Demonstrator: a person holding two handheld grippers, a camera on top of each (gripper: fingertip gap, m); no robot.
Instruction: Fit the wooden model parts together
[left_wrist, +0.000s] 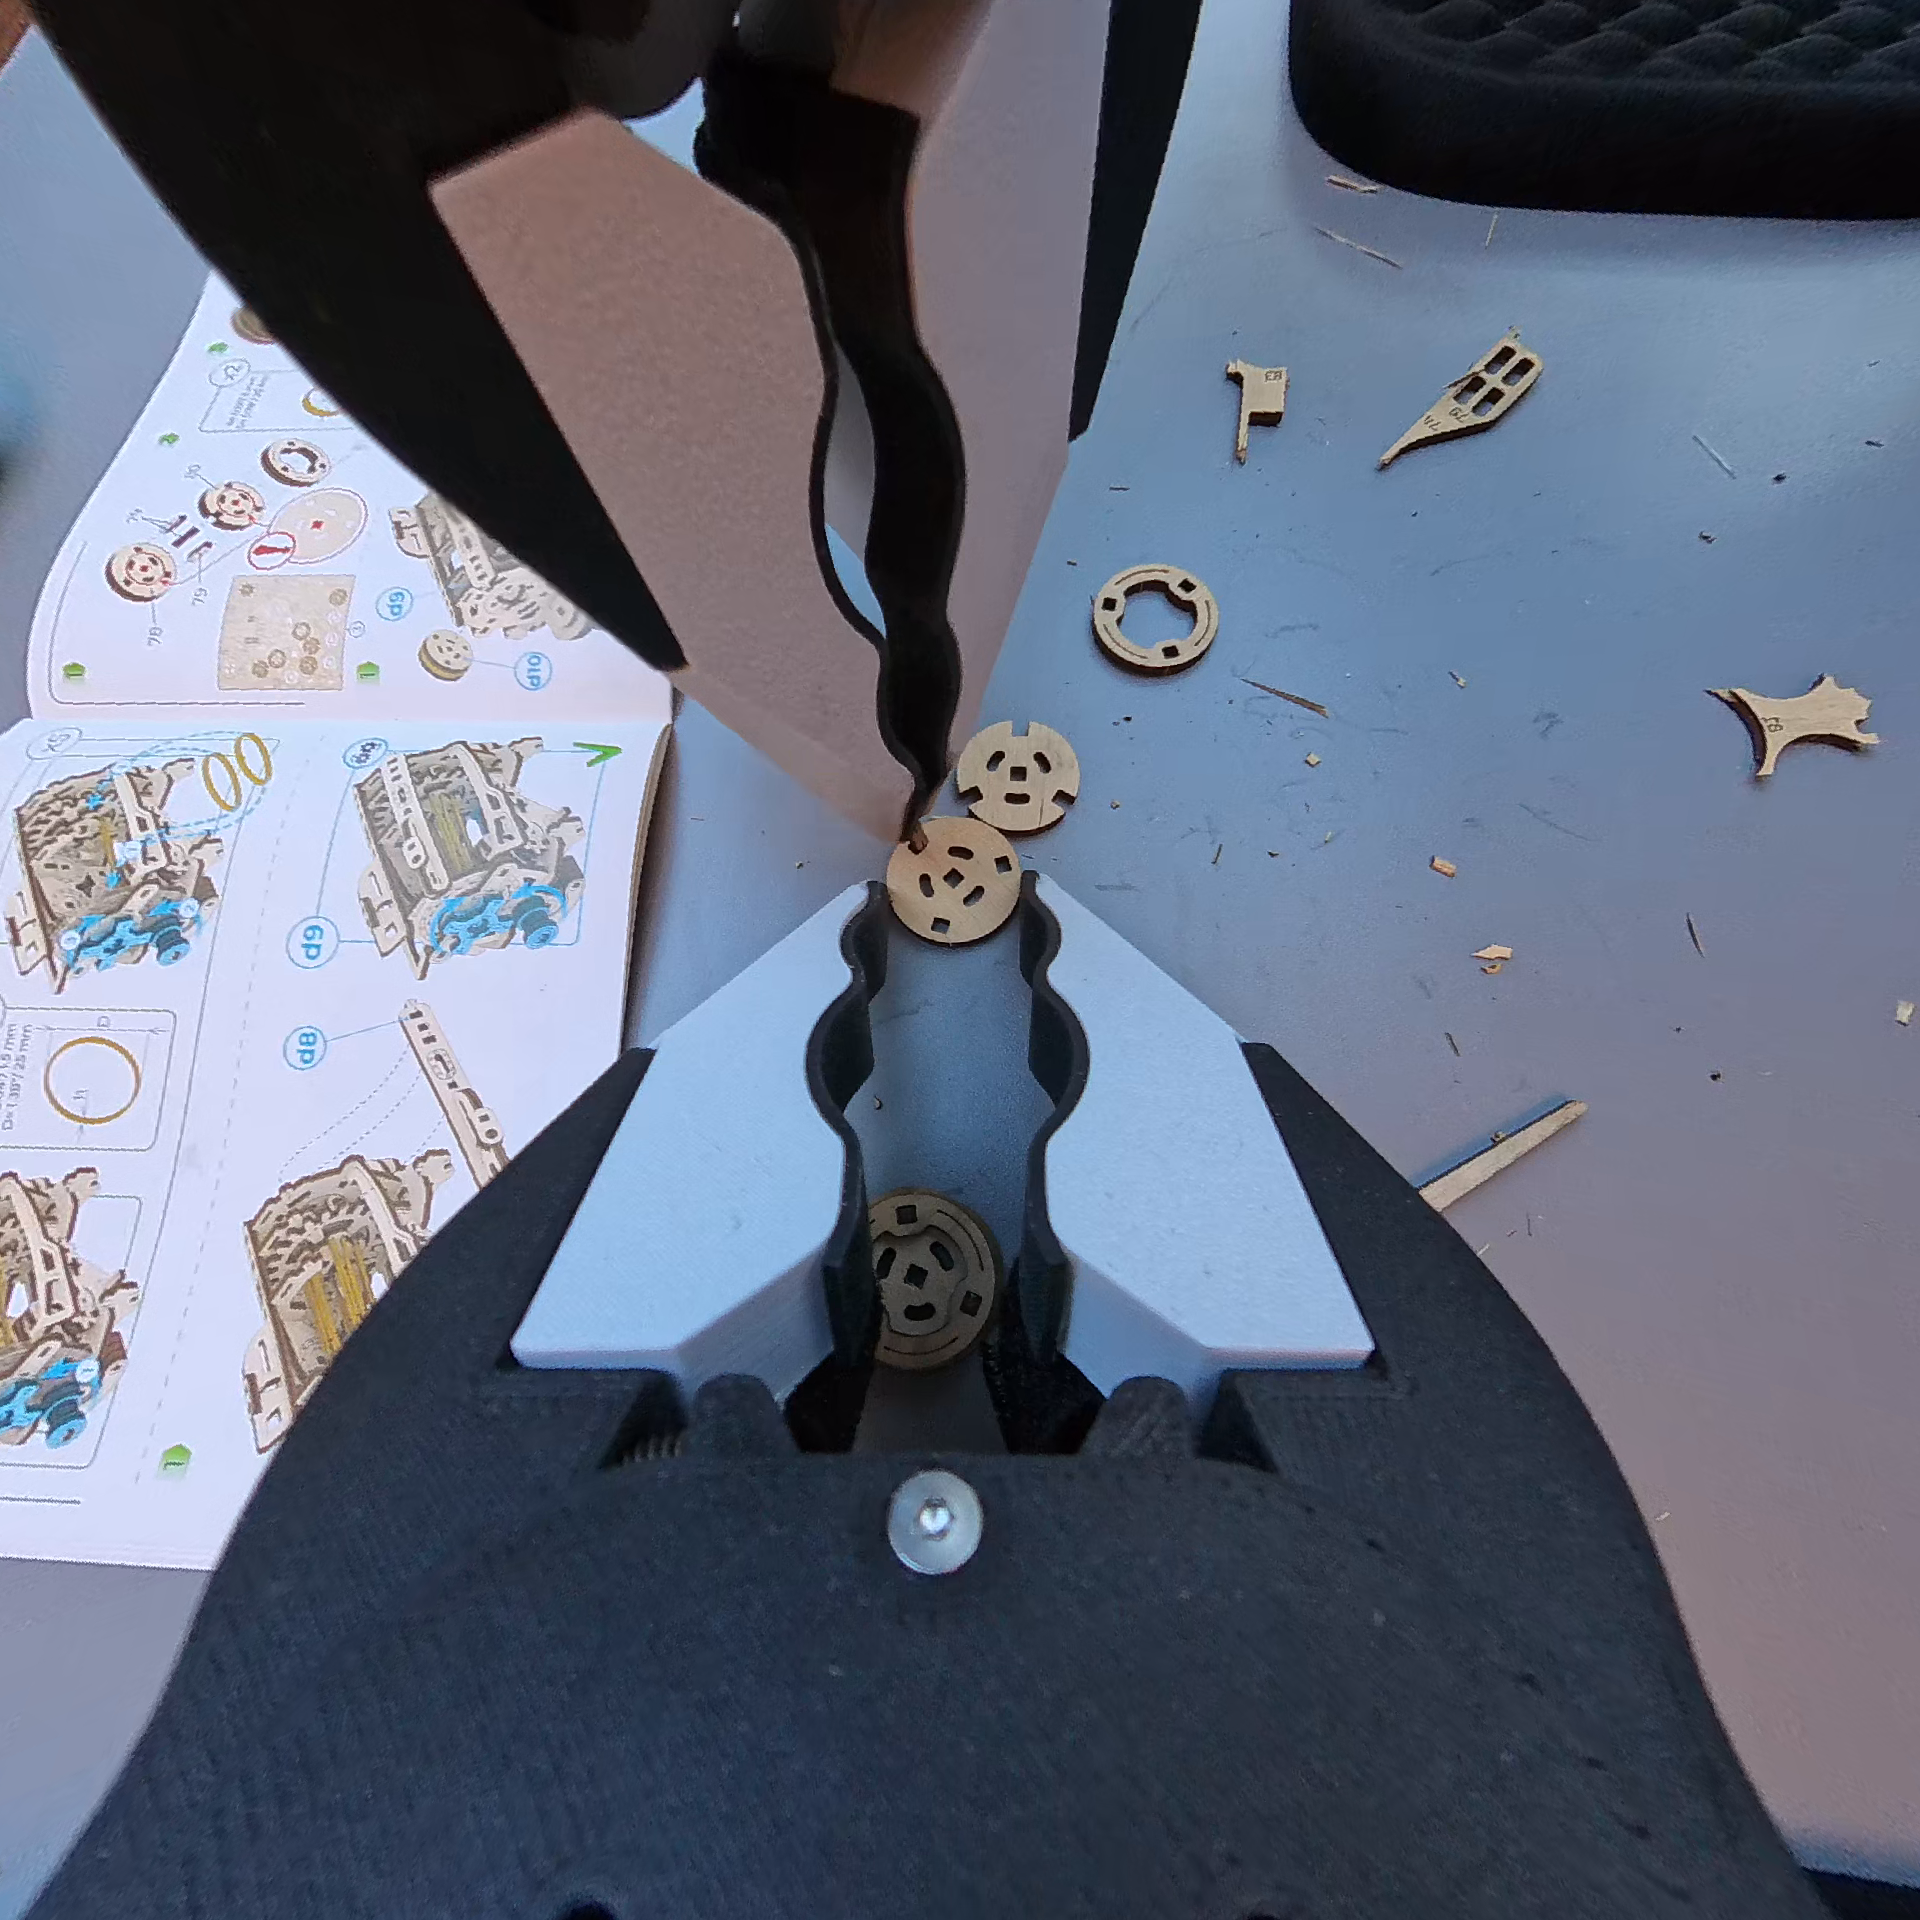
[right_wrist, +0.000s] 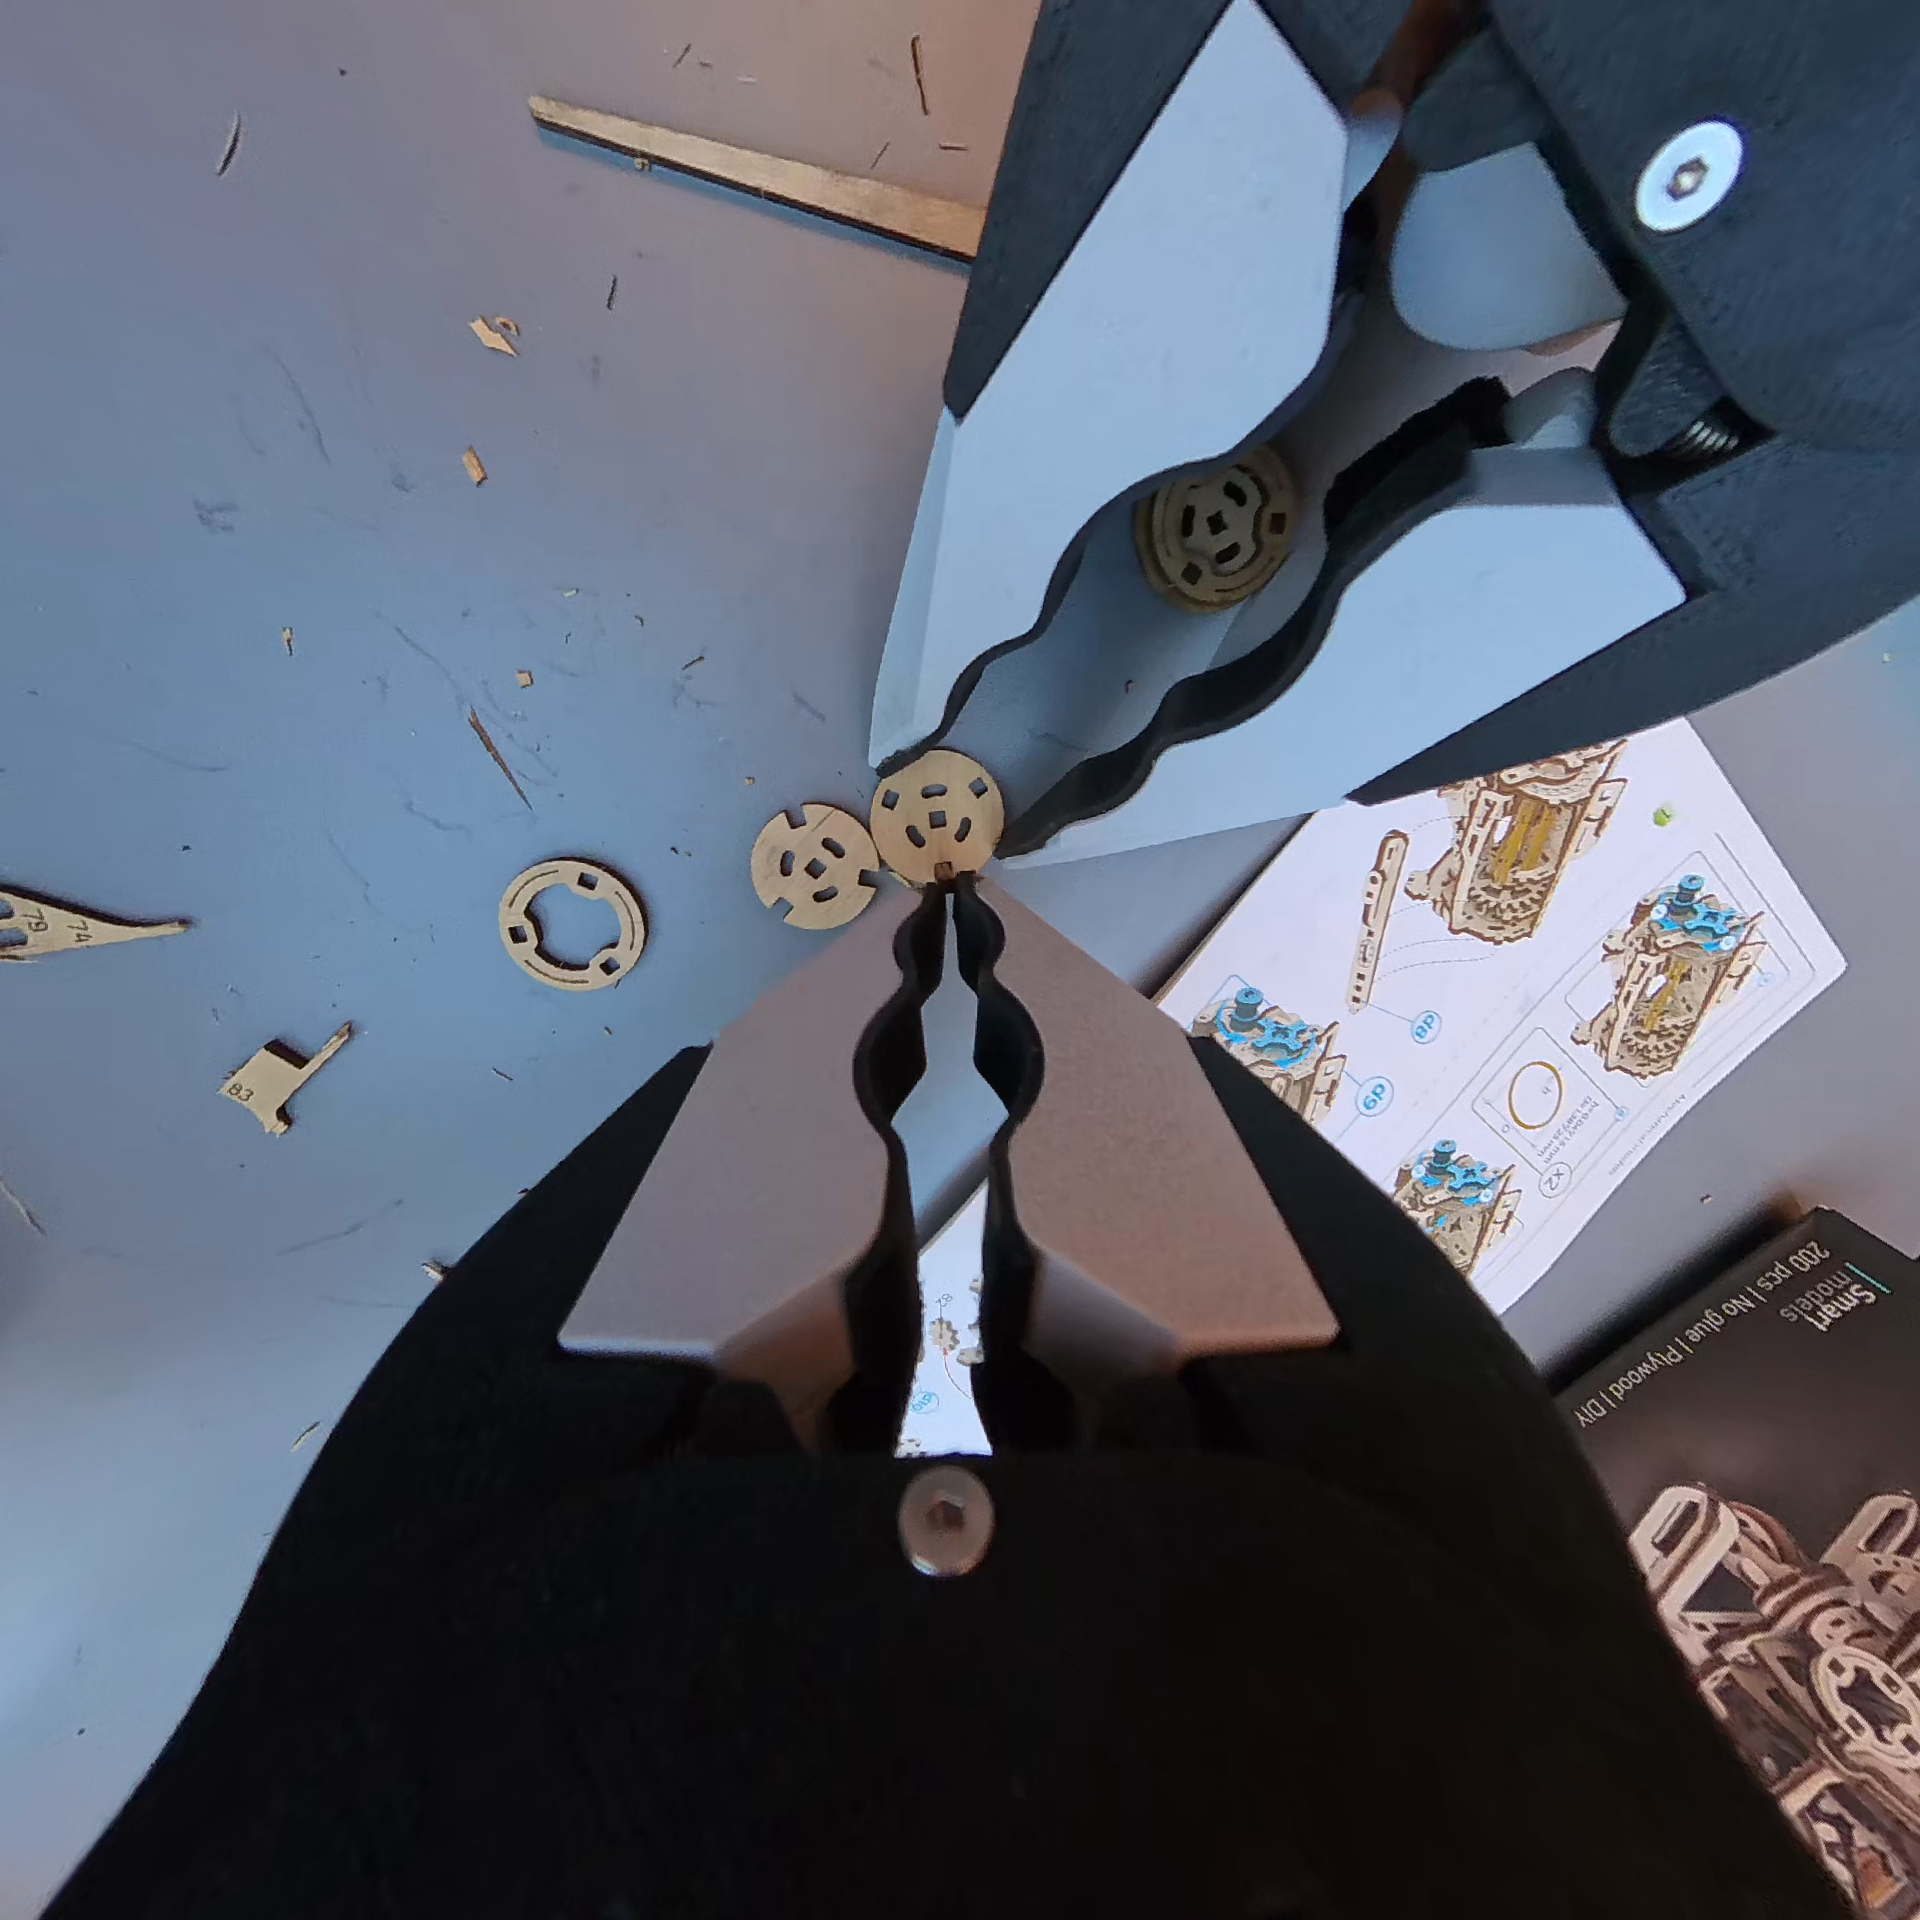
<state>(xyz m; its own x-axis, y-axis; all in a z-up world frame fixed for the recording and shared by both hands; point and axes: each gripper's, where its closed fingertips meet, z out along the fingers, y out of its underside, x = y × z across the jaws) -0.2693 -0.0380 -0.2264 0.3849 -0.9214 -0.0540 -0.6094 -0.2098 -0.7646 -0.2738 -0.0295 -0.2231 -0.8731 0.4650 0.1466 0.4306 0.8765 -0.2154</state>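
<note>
Here, wooden disc (left_wrist: 953, 880) flat on bench (left_wrist: 1558, 831), braced between left fingers (left_wrist: 862, 914), part-spread. Right fingers (right_wrist: 966, 914), from twelve o'clock, nearly pressed together, pinching small peg (right_wrist: 943, 871) at disc's rim hole, likely for insertion.

Disc (left_wrist: 954, 881) (right_wrist: 936, 817): round plywood, square centre hole ringed by curved and square slots, flat on the table. Small wooden peg (left_wrist: 918, 837) (right_wrist: 943, 873) stands at its rim.

Notched disc (left_wrist: 1017, 777) (right_wrist: 815, 865): same slot pattern plus edge notches, flat, touching the first disc.

Ring (left_wrist: 1154, 620) (right_wrist: 571, 924): open centre, small square holes, flat, near the discs but apart.

Stacked wheel (left_wrist: 928, 1280) (right_wrist: 1214, 530): darker, layered, concentric slots.

Loose offcuts: pointed windowed piece (left_wrist: 1470, 407) (right_wrist: 62, 923), hooked piece (left_wrist: 1255, 400) (right_wrist: 275, 1081), splayed piece (left_wrist: 1803, 719), strip (left_wrist: 1501, 1151) (right_wrist: 758, 177).
</note>
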